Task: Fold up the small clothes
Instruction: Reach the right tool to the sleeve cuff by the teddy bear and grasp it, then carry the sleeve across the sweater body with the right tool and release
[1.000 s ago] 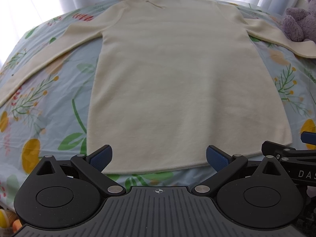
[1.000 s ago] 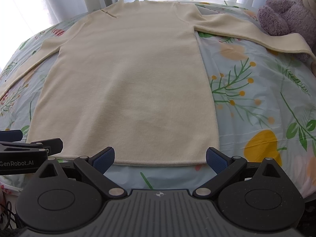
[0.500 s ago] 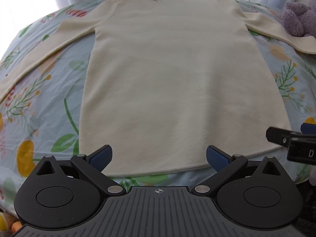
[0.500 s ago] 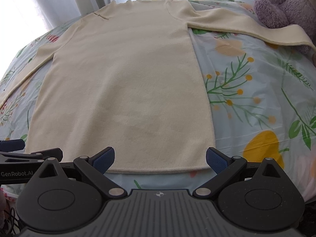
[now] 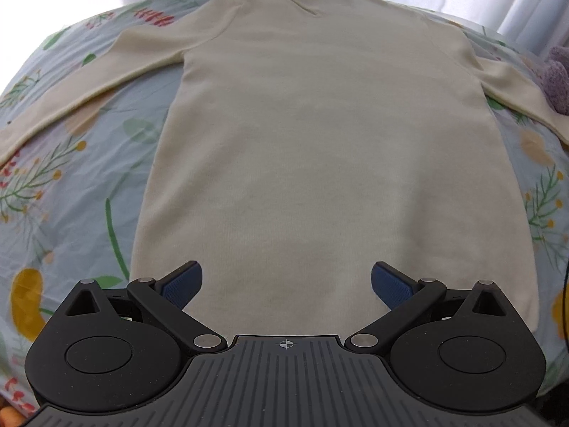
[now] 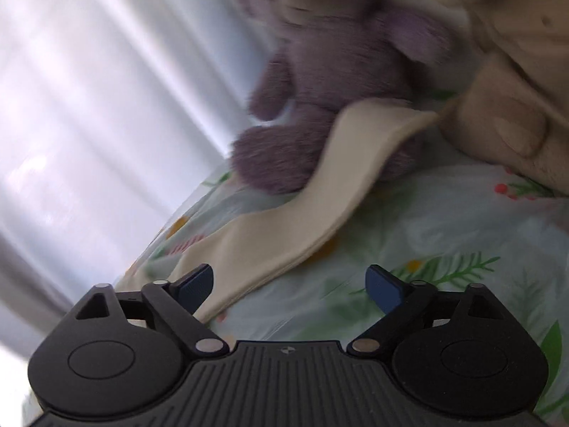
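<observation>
**Both grippers open; sweater flat on floral sheet**

Your left gripper (image 5: 286, 284) sits at the bottom of its frame, blue pads (image 5: 181, 284) spread wide, nothing between them. It hangs over the hem end of the cream sweater (image 5: 320, 149), which lies flat and fills the frame centre, collar at top. One sleeve (image 5: 89, 82) runs toward the left edge; the other runs toward the right edge.

Your right gripper (image 6: 290, 286) is tilted, fingers apart, empty. The view is motion-blurred. A cream sleeve (image 6: 295, 220) crosses the frame centre, its cuff draped against a purple plush toy (image 6: 327, 82) at upper centre. Floral bedsheet (image 6: 444, 227) lower right; curtains (image 6: 106, 89) left.
</observation>
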